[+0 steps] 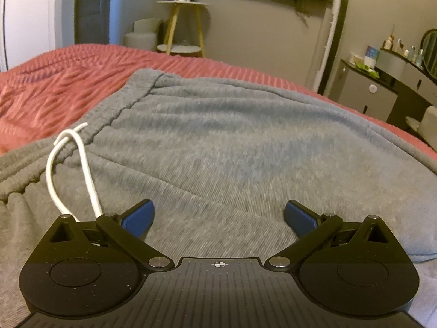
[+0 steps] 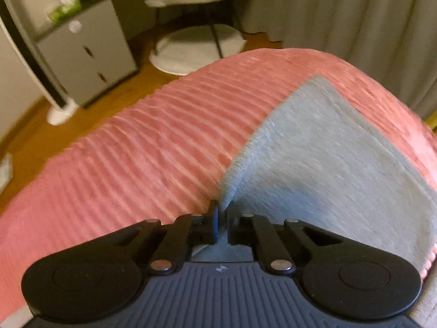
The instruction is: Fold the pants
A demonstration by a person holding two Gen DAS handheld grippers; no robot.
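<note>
Two grippers yours: left gripper (image 1: pixel 218 218) jaws spread wide, released, above grey pants (image 1: pixel 232 150); white drawstring (image 1: pixel 68 169) at 10 o'clock. Right gripper (image 2: pixel 221 222) jaws clenched on pants' edge (image 2: pixel 314 150), cloth running toward 1 o'clock over pink bedspread (image 2: pixel 150 142).

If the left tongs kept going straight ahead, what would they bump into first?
Probably the grey pants. The left tongs stand open, low above the fabric, which fills the view ahead; depth is hard to judge.
</note>
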